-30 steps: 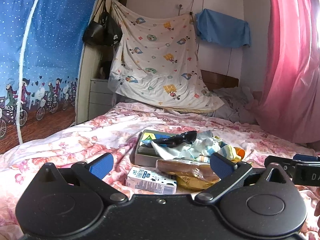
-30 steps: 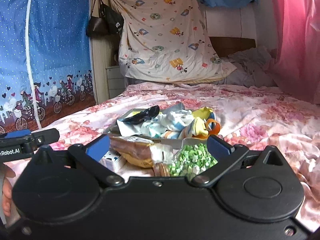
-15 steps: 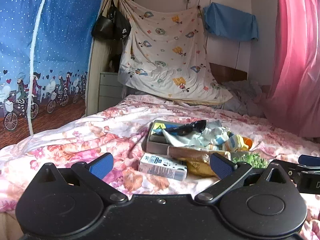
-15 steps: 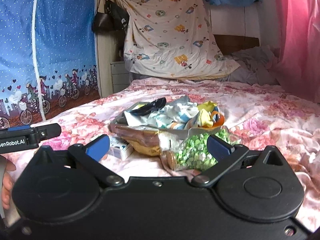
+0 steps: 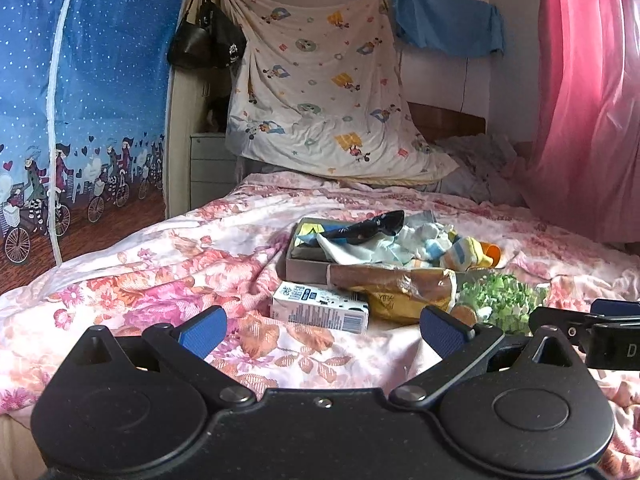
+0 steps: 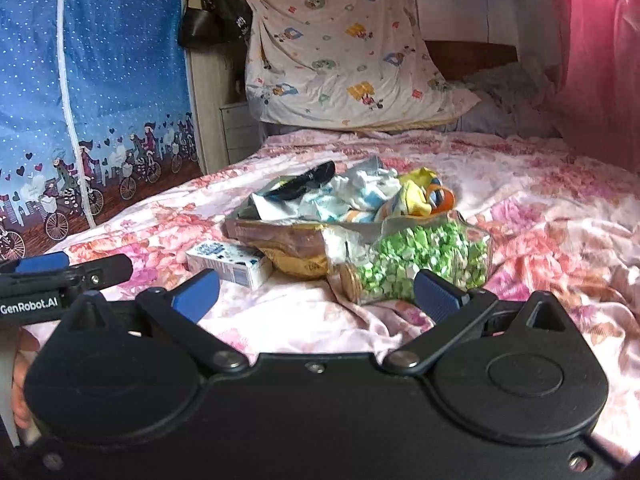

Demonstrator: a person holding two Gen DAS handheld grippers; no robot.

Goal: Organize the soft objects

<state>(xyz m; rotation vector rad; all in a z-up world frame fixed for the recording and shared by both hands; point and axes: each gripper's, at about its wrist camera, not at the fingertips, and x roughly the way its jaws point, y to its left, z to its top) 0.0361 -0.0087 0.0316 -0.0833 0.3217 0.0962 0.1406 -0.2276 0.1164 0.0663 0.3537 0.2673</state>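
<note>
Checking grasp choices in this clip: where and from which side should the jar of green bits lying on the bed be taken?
Probably across its clear body. The jar lies on its side on the floral bedspread, cork lid towards the camera, touching the bread bag on its left. The open right hand-held gripper would come from above, its fingers straddling the round sides behind the lid.

A bed (image 5: 160,280) is covered by floral bedding; a pink curtain (image 5: 580,100) is lit by daylight.
</note>
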